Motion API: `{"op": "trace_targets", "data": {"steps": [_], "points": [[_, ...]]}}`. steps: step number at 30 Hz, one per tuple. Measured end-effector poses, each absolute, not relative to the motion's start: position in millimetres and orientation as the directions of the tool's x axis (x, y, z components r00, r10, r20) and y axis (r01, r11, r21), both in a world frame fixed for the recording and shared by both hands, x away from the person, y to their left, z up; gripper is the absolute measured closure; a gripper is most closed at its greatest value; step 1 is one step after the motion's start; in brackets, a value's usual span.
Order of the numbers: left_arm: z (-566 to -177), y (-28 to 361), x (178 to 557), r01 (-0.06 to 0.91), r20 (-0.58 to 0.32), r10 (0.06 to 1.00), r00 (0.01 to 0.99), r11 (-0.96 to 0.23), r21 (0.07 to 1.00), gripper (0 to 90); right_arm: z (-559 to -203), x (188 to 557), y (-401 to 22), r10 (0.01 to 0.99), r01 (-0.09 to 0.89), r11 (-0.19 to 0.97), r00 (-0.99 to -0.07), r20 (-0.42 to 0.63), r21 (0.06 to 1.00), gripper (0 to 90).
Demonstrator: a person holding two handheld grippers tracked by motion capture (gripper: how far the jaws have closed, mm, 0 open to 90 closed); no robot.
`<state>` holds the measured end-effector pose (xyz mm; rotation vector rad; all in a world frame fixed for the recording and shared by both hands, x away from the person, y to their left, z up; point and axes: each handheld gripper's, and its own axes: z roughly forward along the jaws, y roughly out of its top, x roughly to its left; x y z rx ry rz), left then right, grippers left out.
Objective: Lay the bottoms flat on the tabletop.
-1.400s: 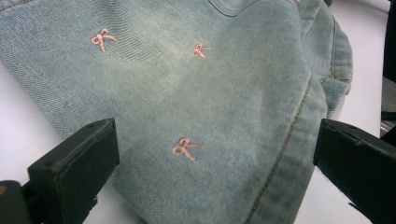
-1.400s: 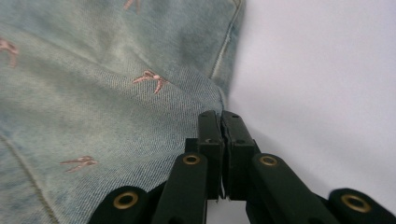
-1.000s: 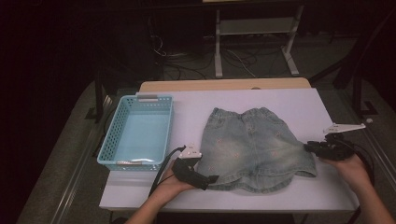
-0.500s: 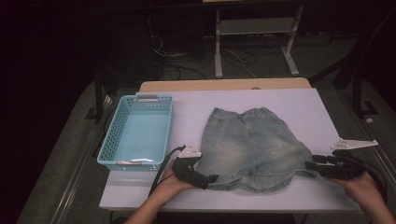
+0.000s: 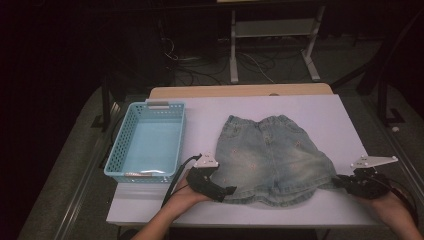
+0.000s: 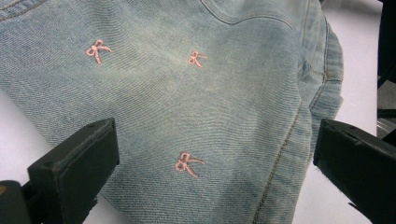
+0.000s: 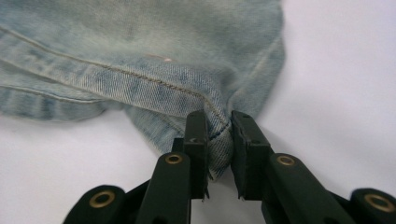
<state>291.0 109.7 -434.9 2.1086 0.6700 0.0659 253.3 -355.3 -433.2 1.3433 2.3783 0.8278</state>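
my right gripper (image 7: 218, 140) has just closed its fingers on the hem corner of the pale blue denim shorts (image 7: 140, 56); left gripper (image 6: 210, 154) fingers spread wide over them.

Two black grippers are showing, each topped with a grey three-cornered plate. The left gripper (image 5: 227, 191) is trailing a black cable. The right gripper (image 7: 218, 144) is showing brass-coloured rivets along its black jaw arms. The forearms are showing bare, without sleeves.

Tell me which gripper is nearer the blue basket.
Left. The left gripper sits just off the blue basket's near corner; the right gripper pinches the denim shorts' far hem.
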Motion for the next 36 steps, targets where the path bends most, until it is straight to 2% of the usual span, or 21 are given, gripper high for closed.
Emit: {"op": "trace_targets", "data": {"steps": [7, 12, 13, 16, 19, 23, 29, 33, 36], "points": [[-434.8, 109.7, 290.9, 0.438, -0.197, 0.485, 0.852, -0.454, 0.776, 0.0, -425.9, 254.9, -377.9, 0.879, 0.681, 0.379, -0.478, -0.013, 0.626, 76.9], [-434.9, 110.0, 291.2, 0.438, -0.197, 0.485, 0.852, -0.454, 0.776, 0.0, -432.3, 254.5, -382.4, 0.876, 0.693, 0.372, -0.483, 0.015, 0.618, 74.9], [-434.8, 110.0, 291.0, 0.438, -0.197, 0.485, 0.852, -0.455, 0.775, 0.0, -432.8, 254.5, -382.6, 0.875, 0.691, 0.366, -0.484, 0.023, 0.623, 71.9], [-435.0, 109.0, 290.8, 0.434, -0.195, 0.480, 0.855, -0.459, 0.776, 0.0, -430.3, 253.0, -381.0, 0.870, 0.672, 0.347, -0.491, 0.044, 0.655, 55.5], [-435.4, 107.4, 290.6, 0.429, -0.194, 0.471, 0.861, -0.465, 0.774, 1.2, -423.8, 252.4, -375.0, 0.849, 0.634, 0.339, -0.525, 0.064, 0.695, 48.1], [-435.9, 104.7, 290.7, 0.424, -0.194, 0.458, 0.867, -0.474, 0.772, 3.5, -418.7, 256.0, -363.1, 0.813, 0.606, 0.337, -0.573, 0.102, 0.721, 44.1], [-433.5, 100.7, 290.2, 0.418, -0.201, 0.440, 0.875, -0.477, 0.773, 10.6, -413.3, 262.7, -342.9, 0.758, 0.568, 0.361, -0.641, 0.122, 0.740, 44.7], [-430.4, 95.1, 288.9, 0.411, -0.201, 0.431, 0.880, -0.476, 0.777, 15.3, -410.9, 267.1, -326.8, 0.710, 0.536, 0.403, -0.694, 0.116, 0.742, 49.4], [-428.4, 91.3, 289.4, 0.411, -0.222, 0.401, 0.889, -0.480, 0.776, 25.3, -410.3, 270.4, -315.6, 0.675, 0.517, 0.432, -0.729, 0.116, 0.739, 52.7]]}}
